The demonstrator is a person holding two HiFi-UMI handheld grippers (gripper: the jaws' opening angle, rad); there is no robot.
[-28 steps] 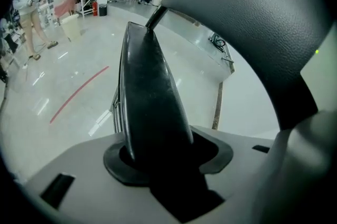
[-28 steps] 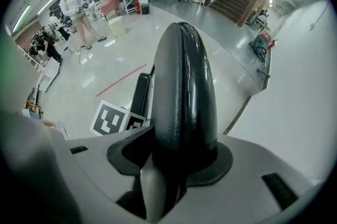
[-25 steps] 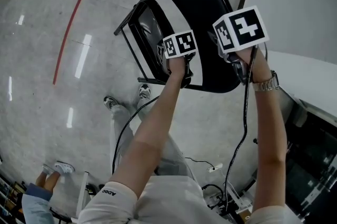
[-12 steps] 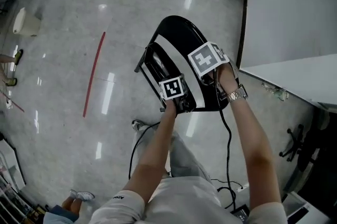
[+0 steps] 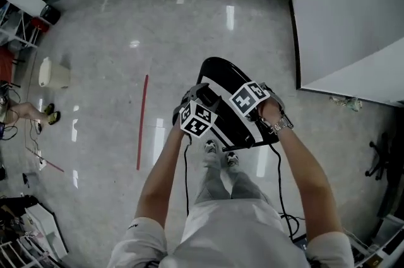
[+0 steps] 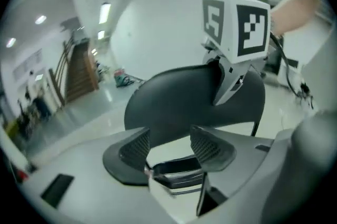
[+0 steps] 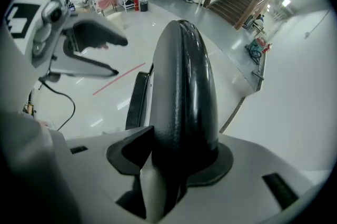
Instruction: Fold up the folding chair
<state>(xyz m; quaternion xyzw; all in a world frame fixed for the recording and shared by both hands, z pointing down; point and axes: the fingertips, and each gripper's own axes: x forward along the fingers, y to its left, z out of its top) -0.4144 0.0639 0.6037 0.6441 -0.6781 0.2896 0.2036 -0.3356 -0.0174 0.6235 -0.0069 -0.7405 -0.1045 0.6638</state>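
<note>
R gripper (image 7: 174, 162) jaws pinch the folding chair's (image 7: 184, 86) top edge; L gripper (image 6: 169, 146) jaws spread, empty.
2 grippers, 1 chair: black, glossy, mid-frame in head view, seat close against back. L jaws just been opening, nothing btwn them, chair back beyond. Chair legs hidden under arms.

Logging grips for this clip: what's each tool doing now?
Left tool: open, jaws have just been opening, nothing between them.
Right tool: closed on the folding chair.
</note>
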